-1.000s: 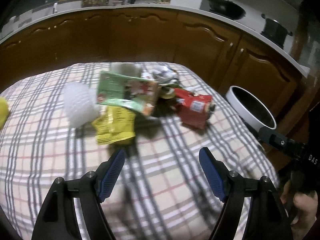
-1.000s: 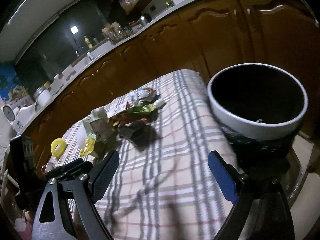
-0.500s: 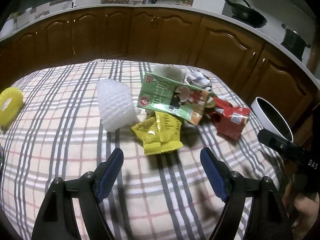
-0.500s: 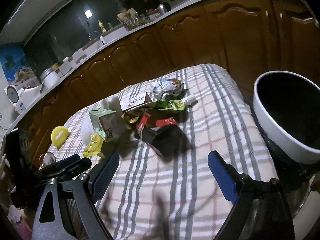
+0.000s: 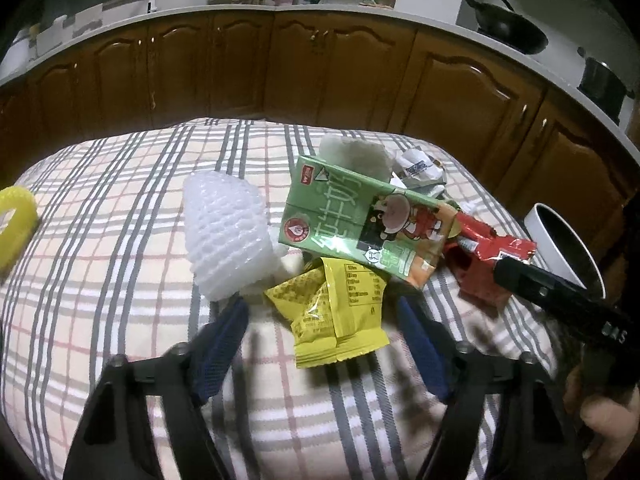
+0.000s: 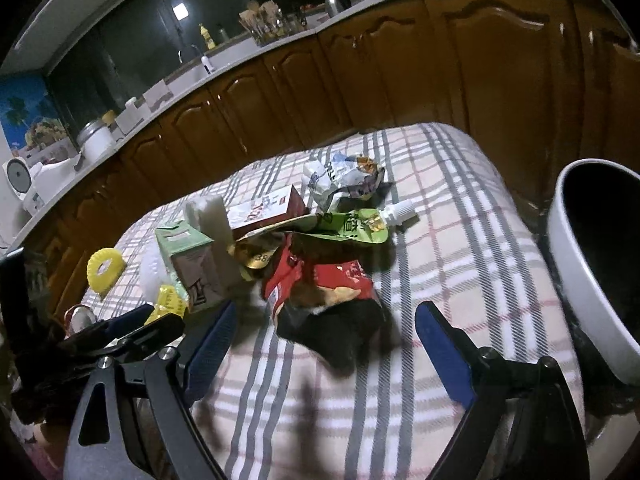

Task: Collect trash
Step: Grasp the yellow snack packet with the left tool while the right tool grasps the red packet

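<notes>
progress: early, all trash still heaped on the checked counter (image 5: 120, 240), white bin (image 6: 580, 280) at its right edge looks empty | left hand-held gripper (image 5: 324, 320) closing around yellow packet (image 5: 336, 320), not yet clamped | right hand-held gripper (image 6: 324, 320) apart, empty, at red wrapper (image 6: 320, 280) | count: one green carton (image 5: 360, 220), one foam net (image 5: 228, 232), one spouted pouch (image 6: 360, 224)

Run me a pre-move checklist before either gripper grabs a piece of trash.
1. Left gripper lined up on yellow packet: ok; jaws closing, packet between them, not yet pinched.
2. Right gripper open: ok, nothing held.
3. Right gripper facing red wrapper: ok.
4. Green carton clear of the packet: not ok, it overlaps the packet's top.
5. White bin within view beside the table: ok.
6. Bin has room: cannot tell, its inside is dark.
</notes>
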`<state>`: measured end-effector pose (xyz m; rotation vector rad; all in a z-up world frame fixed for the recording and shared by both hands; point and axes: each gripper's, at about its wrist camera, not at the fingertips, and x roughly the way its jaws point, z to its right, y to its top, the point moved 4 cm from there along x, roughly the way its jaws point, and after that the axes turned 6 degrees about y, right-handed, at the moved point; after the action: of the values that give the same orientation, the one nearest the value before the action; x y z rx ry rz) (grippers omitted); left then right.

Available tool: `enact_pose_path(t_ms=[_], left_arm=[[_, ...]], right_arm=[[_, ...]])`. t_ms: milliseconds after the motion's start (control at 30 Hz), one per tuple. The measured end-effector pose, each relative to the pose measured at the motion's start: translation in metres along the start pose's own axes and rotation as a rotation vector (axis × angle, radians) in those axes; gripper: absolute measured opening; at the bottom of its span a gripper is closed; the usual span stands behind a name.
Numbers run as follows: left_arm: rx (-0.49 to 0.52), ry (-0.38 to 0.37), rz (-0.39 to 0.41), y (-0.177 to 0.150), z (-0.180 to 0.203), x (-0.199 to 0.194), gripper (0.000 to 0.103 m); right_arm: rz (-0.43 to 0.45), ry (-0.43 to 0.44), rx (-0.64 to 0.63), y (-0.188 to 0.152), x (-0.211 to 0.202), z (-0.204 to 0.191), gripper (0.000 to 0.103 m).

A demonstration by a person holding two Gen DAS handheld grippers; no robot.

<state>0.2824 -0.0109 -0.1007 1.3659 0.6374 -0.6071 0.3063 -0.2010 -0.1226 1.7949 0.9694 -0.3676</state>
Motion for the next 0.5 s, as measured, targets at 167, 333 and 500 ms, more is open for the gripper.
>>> enact_pose_path(t_ms=[167, 333, 500], left_arm=[[0.033, -0.043, -0.023, -0.006, 0.008, 0.001, 0.042], [0.054, -0.116, -0.033, -0.017, 0.018, -0.014, 0.040], [0.079, -0.184, -0.031, -0.024, 0.031, -0.030, 0.040]], right_arm=[[-0.024, 0.005, -0.018, -0.001, 0.006, -0.004, 0.043], [-0.013, -0.003, -0.044, -0.007, -0.009, -0.009, 0.012], [0.012, 0.011, -0.026, -0.017, -0.034, -0.005, 0.011]])
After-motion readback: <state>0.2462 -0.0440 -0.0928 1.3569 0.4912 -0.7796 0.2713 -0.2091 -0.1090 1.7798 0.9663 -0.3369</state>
